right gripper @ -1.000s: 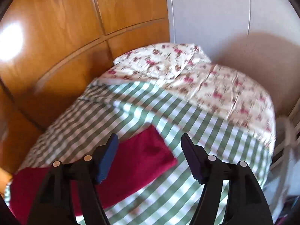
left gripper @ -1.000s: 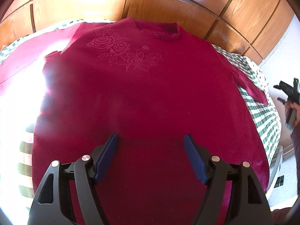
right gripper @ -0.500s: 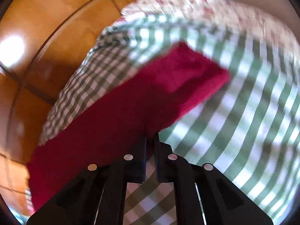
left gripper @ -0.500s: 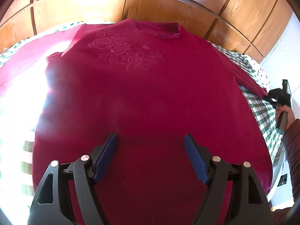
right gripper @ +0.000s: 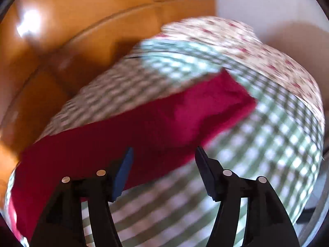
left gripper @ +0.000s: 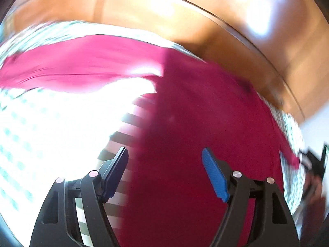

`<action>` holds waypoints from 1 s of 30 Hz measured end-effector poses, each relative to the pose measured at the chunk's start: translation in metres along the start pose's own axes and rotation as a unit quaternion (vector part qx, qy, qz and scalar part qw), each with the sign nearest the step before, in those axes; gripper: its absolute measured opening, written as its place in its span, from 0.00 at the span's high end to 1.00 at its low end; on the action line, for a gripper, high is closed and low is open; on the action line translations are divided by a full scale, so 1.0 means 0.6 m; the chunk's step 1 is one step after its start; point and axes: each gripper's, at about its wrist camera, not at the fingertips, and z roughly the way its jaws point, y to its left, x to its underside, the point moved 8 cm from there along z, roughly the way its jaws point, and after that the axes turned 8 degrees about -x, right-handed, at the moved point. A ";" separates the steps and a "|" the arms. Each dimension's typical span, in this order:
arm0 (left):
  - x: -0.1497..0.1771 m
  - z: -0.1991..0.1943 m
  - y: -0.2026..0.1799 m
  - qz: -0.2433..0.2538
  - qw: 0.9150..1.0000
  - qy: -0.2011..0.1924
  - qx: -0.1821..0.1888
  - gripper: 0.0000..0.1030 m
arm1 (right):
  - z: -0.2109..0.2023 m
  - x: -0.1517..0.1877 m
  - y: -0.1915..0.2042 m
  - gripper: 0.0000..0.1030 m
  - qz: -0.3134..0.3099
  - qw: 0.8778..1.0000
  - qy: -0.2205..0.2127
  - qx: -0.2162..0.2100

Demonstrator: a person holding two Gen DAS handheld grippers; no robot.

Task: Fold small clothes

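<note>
I judge I'm at the first fold: the red sweater [left gripper: 195, 144] lies flat on the checked bedspread [right gripper: 277, 154]. Left gripper [left gripper: 164, 164] and right gripper [right gripper: 163, 165] both gape, holding nothing. Next: pinch the sleeve [right gripper: 205, 107], upper right of frame.

- The sweater [left gripper: 195, 123] lies spread on the bedcover [right gripper: 277, 144].
- One sleeve [left gripper: 78, 68] stretches left; the other sleeve [right gripper: 185, 115] lies right.
- A pillow [right gripper: 257, 47] sits beyond, and the wooden panel [left gripper: 185, 10] stands behind.
</note>
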 end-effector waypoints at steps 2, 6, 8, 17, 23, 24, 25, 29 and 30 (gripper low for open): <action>-0.021 -0.007 0.067 -0.056 0.998 -0.010 -0.022 0.28 | -0.005 0.014 0.082 0.34 -0.047 0.998 -0.001 -0.031; -0.047 -0.026 0.201 -0.139 0.986 -0.033 -0.084 0.29 | 0.008 0.067 0.260 0.34 -0.147 0.984 0.015 -0.096; -0.058 -0.038 0.279 -0.186 0.975 -0.042 -0.115 0.29 | 0.019 0.106 0.340 0.30 -0.198 0.973 0.023 -0.118; -0.126 -0.052 0.496 -0.320 0.936 -0.066 -0.133 0.31 | 0.096 0.291 0.518 0.21 -0.334 0.933 0.056 -0.120; -0.163 -0.010 0.536 -0.311 0.938 -0.057 -0.142 0.81 | 0.119 0.282 0.492 0.04 -0.286 0.947 0.070 -0.131; -0.168 -0.006 0.539 -0.298 0.939 -0.055 -0.160 0.93 | 0.122 0.278 0.489 0.04 -0.285 0.947 0.071 -0.132; -0.171 -0.009 0.543 -0.289 0.938 -0.061 -0.179 0.93 | 0.124 0.277 0.489 0.04 -0.288 0.946 0.071 -0.130; -0.155 -0.016 0.545 -0.250 0.940 -0.063 -0.224 0.94 | 0.128 0.272 0.492 0.03 -0.290 0.946 0.071 -0.129; -0.152 -0.019 0.540 -0.242 0.940 -0.062 -0.233 0.94 | 0.126 0.272 0.488 0.03 -0.288 0.946 0.072 -0.130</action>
